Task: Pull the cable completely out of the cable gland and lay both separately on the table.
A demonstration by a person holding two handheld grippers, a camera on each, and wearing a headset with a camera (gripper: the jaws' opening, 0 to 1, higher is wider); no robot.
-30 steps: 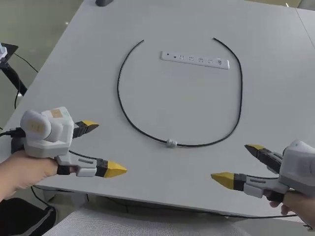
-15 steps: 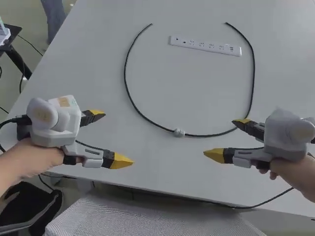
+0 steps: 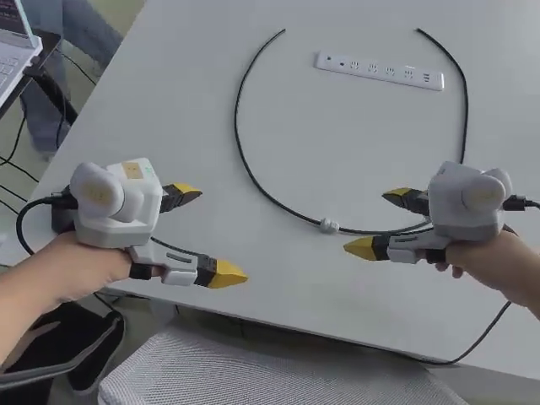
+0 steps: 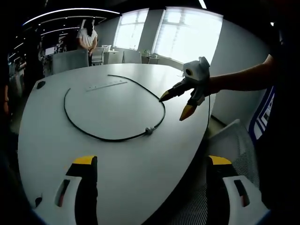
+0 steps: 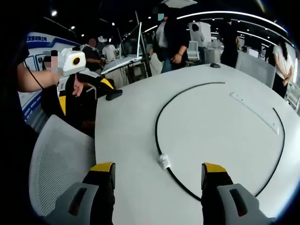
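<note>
A long black cable point(image 3: 239, 143) lies in an open loop on the white table point(image 3: 169, 101). A small white cable gland point(image 3: 329, 225) sits threaded on its near stretch. My right gripper point(image 3: 371, 221) is open just right of the gland, its fingers spread either side of the cable, touching nothing. My left gripper point(image 3: 211, 234) is open near the table's front left edge, well left of the gland. In the left gripper view the gland point(image 4: 149, 131) lies ahead of the open left gripper point(image 4: 152, 161). In the right gripper view the gland point(image 5: 163, 161) lies close between the right gripper's point(image 5: 158, 168) fingers.
A white power strip point(image 3: 380, 72) lies inside the loop at the far side. A grey mesh chair point(image 3: 253, 371) stands below the table's front edge. A laptop point(image 3: 13, 42) sits off to the left. People stand beyond the table in the right gripper view.
The right gripper has come up and in from the front edge to just beside the gland. The left gripper has barely moved. Both stay open; the head camera has shifted.
</note>
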